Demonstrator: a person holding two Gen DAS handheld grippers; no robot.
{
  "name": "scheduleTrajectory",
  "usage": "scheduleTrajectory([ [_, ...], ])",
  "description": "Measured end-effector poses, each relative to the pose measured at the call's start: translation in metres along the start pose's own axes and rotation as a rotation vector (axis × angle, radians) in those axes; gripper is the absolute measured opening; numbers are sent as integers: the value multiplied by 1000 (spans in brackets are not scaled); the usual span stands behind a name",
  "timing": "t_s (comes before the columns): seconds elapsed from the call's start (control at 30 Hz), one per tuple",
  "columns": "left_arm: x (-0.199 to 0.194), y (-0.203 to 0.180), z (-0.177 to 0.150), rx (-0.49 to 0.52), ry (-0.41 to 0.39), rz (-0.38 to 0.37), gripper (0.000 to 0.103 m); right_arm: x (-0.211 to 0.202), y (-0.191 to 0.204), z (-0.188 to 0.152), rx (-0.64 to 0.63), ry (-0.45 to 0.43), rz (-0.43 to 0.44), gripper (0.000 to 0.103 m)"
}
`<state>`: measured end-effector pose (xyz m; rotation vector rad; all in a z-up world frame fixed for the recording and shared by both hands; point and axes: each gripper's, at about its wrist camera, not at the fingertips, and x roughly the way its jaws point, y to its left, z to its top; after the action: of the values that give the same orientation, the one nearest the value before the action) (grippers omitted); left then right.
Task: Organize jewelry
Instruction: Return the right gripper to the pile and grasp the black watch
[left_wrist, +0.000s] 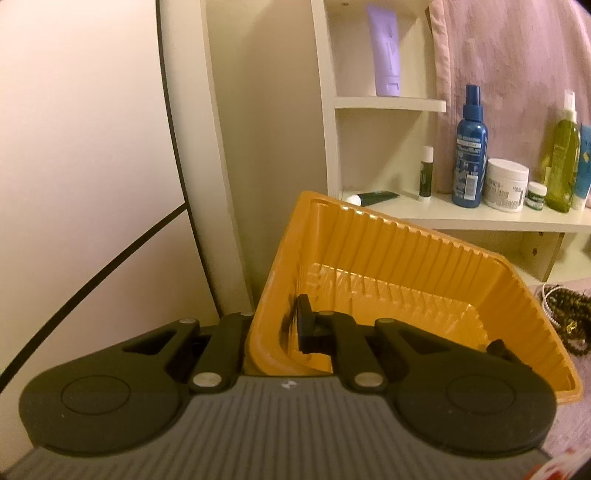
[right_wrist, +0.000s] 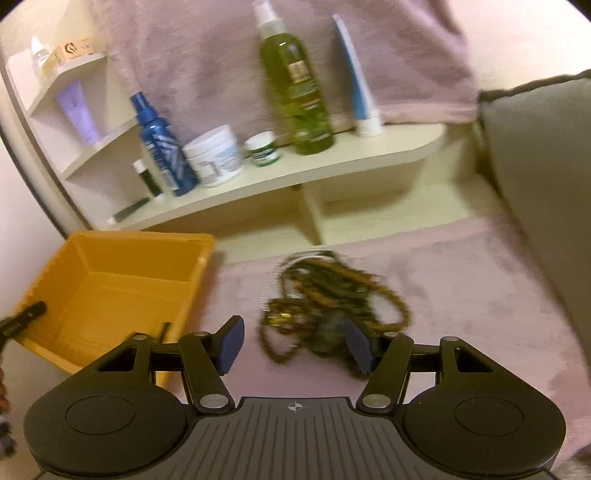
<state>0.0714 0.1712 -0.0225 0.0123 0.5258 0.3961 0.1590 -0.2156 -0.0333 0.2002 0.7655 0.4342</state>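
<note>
An orange ribbed plastic tray (left_wrist: 406, 258) stands tilted on the pink cloth, and its inside looks bare. My left gripper (left_wrist: 291, 326) is shut on the tray's left wall, one finger inside and one outside. In the right wrist view the same tray (right_wrist: 122, 280) is at the left, with a black left fingertip (right_wrist: 26, 314) at its rim. A tangled heap of brown and green bead necklaces (right_wrist: 325, 295) lies right of the tray. My right gripper (right_wrist: 295, 343) hovers open just before the heap, nothing between its blue pads. The beads (left_wrist: 569, 317) also show at the right edge of the left wrist view.
A cream corner shelf (right_wrist: 332, 162) behind holds a blue spray bottle (right_wrist: 162, 147), a white jar (right_wrist: 216, 155), a green bottle (right_wrist: 295, 92) and tubes. A grey cushion (right_wrist: 546, 177) rises at the right. A pale wall with a black cable (left_wrist: 92, 280) is left of the tray.
</note>
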Motion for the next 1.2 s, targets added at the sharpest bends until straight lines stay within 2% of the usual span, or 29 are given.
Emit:
scheduleTrajectory([
  [0.13, 1, -1, 2, 22, 32, 11, 10, -8, -4, -4, -55, 21, -42, 61],
  [0.3, 2, -3, 5, 38, 48, 17, 11, -9, -4, -4, -123, 60, -38, 61],
  [0.57, 2, -3, 8, 61, 69, 13, 11, -12, -13, -2, -127, 52, -45, 61],
  [0.73, 4, -2, 9, 63, 79, 12, 11, -8, -4, -3, -222, 67, -22, 60],
  [0.87, 3, -2, 9, 64, 81, 12, 11, 4, 4, -8, -302, 94, -13, 54],
  [1.07, 6, -1, 10, 56, 89, 9, 11, 25, 5, -8, -451, 116, -62, 53],
  [1.2, 7, -2, 9, 52, 88, 11, 11, 38, -5, -11, -510, 163, -60, 53],
])
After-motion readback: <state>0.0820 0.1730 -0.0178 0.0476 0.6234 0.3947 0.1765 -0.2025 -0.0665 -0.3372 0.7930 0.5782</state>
